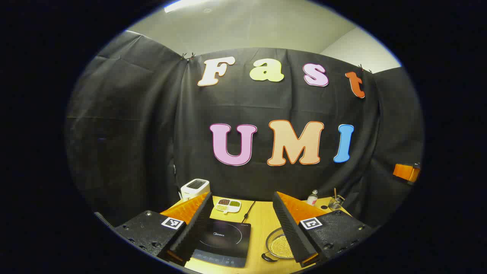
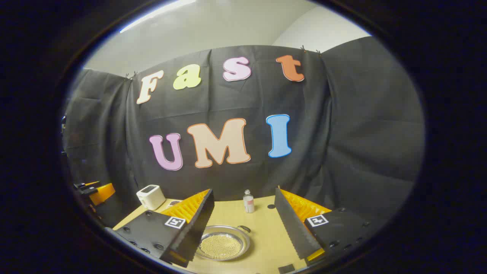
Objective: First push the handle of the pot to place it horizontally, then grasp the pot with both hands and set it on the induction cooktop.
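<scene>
In the left gripper view the left tool (image 1: 243,232) hangs above the pale wooden table (image 1: 262,224) with its two fingers spread wide apart and nothing between them. Below the gap, partly under the left finger, lies the flat black glass induction cooktop (image 1: 224,241), its control strip on the near edge. Just to the right of the cooktop, half hidden by the other finger, sits the shallow round metal pot (image 1: 279,245), filled with small pale beads; its short dark handle (image 1: 268,258) sticks out at the near left of the rim, close to the cooktop's near right corner, and the pot is not on the cooktop. Behind the cooktop a black cord (image 1: 248,211) runs back to the wall, beside a small white divided dish (image 1: 228,205) of dark and green grains, and farther back to the left stands a white toaster (image 1: 195,188). To the far right of the cooktop are a small clear bottle (image 1: 312,197) and a glass holding sticks (image 1: 335,201). In the right gripper view the right tool (image 2: 243,228) is likewise released, fingers wide and holding nothing, held above the same pot (image 2: 222,243), which rests on the table (image 2: 266,232) partly under its left finger, with the bottle (image 2: 248,201) beyond it and the toaster (image 2: 151,196) far left.
</scene>
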A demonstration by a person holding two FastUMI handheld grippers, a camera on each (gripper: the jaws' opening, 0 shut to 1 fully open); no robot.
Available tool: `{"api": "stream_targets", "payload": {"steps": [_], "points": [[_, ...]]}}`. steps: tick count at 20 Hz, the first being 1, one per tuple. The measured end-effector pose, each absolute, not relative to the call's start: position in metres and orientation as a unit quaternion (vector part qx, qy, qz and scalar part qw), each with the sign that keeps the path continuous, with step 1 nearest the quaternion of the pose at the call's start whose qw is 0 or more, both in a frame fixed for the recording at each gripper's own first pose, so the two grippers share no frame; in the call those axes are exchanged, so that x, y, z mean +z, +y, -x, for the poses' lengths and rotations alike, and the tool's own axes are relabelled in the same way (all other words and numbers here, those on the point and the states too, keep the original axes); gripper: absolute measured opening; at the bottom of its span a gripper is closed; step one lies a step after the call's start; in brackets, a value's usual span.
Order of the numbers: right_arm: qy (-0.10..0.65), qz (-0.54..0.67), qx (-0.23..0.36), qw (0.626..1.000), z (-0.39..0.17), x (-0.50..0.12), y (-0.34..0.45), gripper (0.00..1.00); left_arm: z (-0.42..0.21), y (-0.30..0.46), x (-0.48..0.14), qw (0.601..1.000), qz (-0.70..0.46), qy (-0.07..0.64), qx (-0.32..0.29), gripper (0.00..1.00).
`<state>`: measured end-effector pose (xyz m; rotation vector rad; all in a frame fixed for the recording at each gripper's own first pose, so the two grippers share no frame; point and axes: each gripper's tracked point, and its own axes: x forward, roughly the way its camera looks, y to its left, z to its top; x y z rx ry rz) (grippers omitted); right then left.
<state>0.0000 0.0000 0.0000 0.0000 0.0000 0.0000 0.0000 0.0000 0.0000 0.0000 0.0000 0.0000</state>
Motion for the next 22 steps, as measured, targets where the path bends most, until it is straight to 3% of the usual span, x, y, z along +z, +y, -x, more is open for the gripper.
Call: {"api": "stream_targets", "payload": {"steps": [11,13,14,15,22], "points": [[0.001,0.011,0.006,1.000,0.008,0.001,0.000,0.94,0.011,0.001,-0.001,1.000,-0.007,-0.001,0.009,0.92],[0.000,0.008,0.007,1.000,0.009,0.003,-0.002,0.94,0.013,0.001,-0.003,1.000,-0.006,0.002,0.008,0.96],[0.000,0.007,0.006,1.000,0.009,0.003,-0.004,0.99,0.015,0.001,-0.003,1.000,-0.006,0.002,0.008,0.96],[0.000,0.006,0.006,1.000,0.009,0.002,-0.004,0.94,0.013,0.000,-0.002,1.000,-0.005,0.002,0.008,0.92],[0.005,0.004,0.008,1.000,0.008,0.000,-0.009,0.94,0.014,-0.006,-0.002,1.000,-0.012,0.004,0.007,0.92]]}}
